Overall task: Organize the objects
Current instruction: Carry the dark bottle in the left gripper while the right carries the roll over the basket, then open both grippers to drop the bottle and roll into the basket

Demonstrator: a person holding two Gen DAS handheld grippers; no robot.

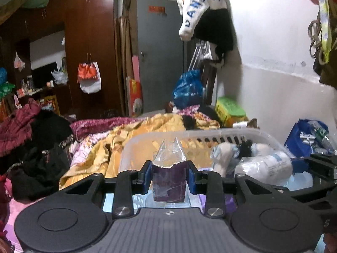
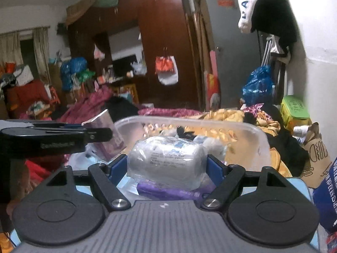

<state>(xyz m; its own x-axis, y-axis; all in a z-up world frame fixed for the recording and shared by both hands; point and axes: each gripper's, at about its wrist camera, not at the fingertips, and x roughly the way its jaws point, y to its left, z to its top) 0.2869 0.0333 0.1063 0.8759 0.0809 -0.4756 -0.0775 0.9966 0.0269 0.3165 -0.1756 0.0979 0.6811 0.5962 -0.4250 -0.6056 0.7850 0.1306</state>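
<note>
Left gripper (image 1: 169, 177): jaws narrow, pads pressed on both sides of a small purple box (image 1: 169, 186) with torn clear wrap at its top. The box is held at 6 o'clock in the left wrist view, above the near end of the basket.

Right gripper (image 2: 167, 165): jaws wide, pads closed on a clear-wrapped white packet (image 2: 168, 158), likewise carried at 6 o'clock.

Beyond both, at 12 o'clock, the translucent plastic basket (image 2: 260, 141) stands on the bed and already contains a few small items.

Judgement: task partly complete. Both held items remain unplaced, and clothes (image 1: 42, 139) at 9 o'clock remain unsorted.
</note>
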